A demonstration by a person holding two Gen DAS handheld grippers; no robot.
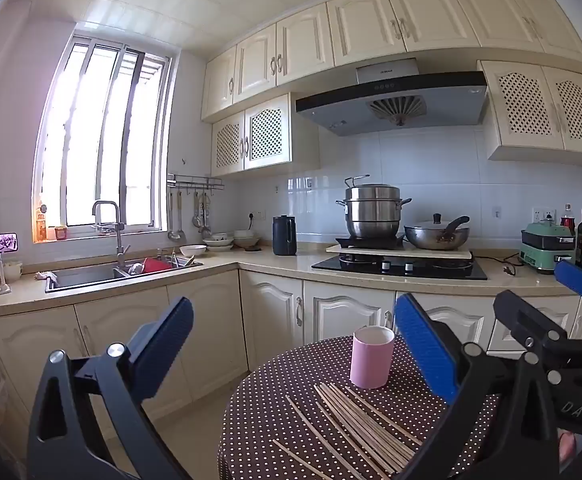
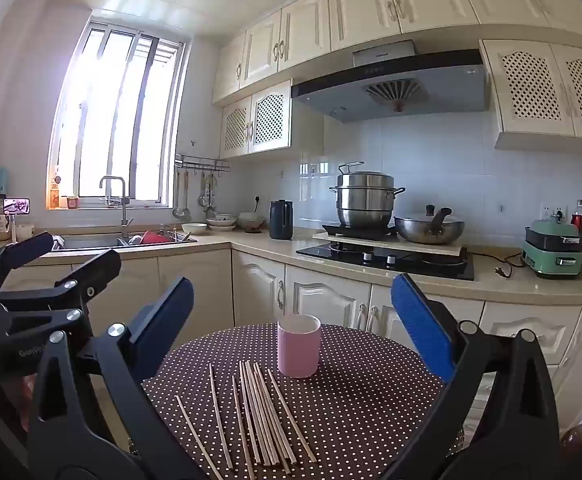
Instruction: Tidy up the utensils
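The chopsticks [image 2: 257,416] lie loose on the dotted table [image 2: 371,400], just in front of the pink cup [image 2: 299,346]. Their long way runs from the cup back toward the person. The right tongs [image 2: 291,316] are wide open and hold nothing. The left tongs [image 1: 291,336] are wide open too. Both hang above the table. The sticks look closer to the right tongs, so that hand probably reaches first.

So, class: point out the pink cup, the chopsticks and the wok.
pink cup [image 2: 298,350], right wrist view, front wall.
chopsticks [image 2: 262,412], right wrist view, middle of the bundle.
wok [image 1: 437,237], left wrist view, metal side.
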